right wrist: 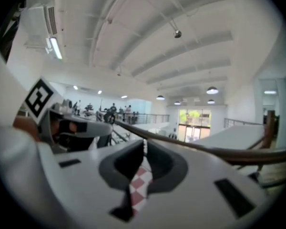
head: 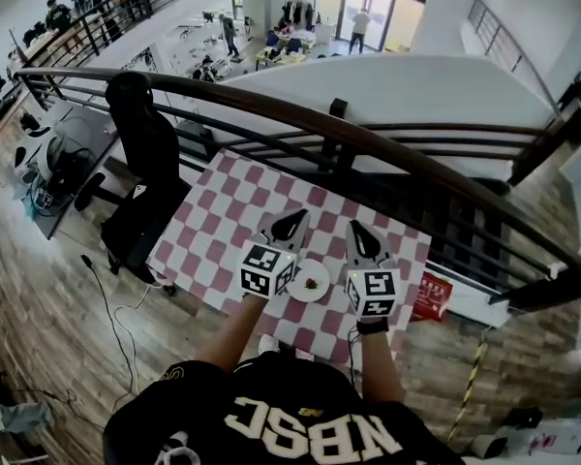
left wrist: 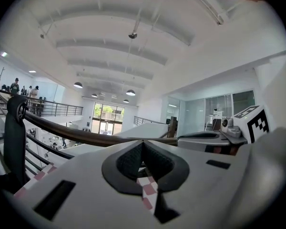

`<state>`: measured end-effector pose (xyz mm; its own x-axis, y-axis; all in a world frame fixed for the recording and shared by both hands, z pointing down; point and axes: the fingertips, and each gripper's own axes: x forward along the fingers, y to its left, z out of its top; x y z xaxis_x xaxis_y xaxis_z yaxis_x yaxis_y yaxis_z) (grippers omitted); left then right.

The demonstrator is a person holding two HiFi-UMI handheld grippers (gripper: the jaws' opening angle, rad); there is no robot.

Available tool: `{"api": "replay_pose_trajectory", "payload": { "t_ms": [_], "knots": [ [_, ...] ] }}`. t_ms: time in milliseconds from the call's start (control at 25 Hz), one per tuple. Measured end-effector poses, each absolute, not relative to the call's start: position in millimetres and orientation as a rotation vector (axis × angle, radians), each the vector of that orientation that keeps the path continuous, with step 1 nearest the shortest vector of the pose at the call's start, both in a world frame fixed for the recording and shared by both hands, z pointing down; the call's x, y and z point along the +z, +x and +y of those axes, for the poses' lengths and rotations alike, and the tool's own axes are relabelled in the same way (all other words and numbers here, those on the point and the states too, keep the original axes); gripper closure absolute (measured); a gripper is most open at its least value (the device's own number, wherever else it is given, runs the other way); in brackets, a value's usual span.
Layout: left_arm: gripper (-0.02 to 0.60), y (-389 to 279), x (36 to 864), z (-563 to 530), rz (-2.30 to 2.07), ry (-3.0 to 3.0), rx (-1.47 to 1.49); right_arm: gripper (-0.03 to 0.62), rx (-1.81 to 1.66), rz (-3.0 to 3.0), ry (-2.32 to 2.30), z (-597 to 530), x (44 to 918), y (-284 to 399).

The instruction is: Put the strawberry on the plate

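Reference item: the plate (head: pixel 297 292), white and round, lying on the checked surface (head: pixel 223 223) toward its near edge.

The strawberry (head: pixel 313 283) lies on the plate, about at its centre; in the head view it is a small red spot with a trace of green, and finer detail cannot be made out.

The left tool (head: pixel 291 220) is held above the surface, just left of the plate and beyond it; its marker cube (head: pixel 266 269) covers the plate's left rim in the head view. In the left gripper view the left tool (left wrist: pixel 143 144) has its jaws closed together, tip to tip, with nothing between them.

The right tool (head: pixel 358 231) is held just right of the plate; in the right gripper view the right tool (right wrist: pixel 145 146) has its jaws drawn together to a thin slit, empty.

Both gripper views look out level past the railing (head: pixel 271 103); of the surface they show only a narrow checked strip behind the jaws, and the plate is hidden from them.

The surface's edge nearest the plate is cut off by the person's torso (head: pixel 300 424) and forearms.
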<state>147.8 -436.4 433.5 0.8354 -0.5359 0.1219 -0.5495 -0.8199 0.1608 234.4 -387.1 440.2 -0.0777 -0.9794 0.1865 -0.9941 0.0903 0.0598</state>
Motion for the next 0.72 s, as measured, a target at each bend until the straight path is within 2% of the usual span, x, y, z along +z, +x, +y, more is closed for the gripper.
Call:
{"api": "replay_pose_trajectory", "payload": {
  "t_ms": [160,440,720],
  "knots": [
    [0.569,148.3,414.1,-426.4,-0.881,2.846,0.024,0.574,0.264,-2.145,2.155,-379.4,432.1,240.5],
    [0.569,135.3,420.0,-416.9,-0.925,2.832,0.041,0.576,0.017,-2.015,2.158,-370.7,418.2,219.7],
    [0.569,110.2,409.3,-412.4,-1.120,2.843,-0.076,0.576,0.171,-2.172,2.206,-366.1,423.8,194.6]
  ]
}}
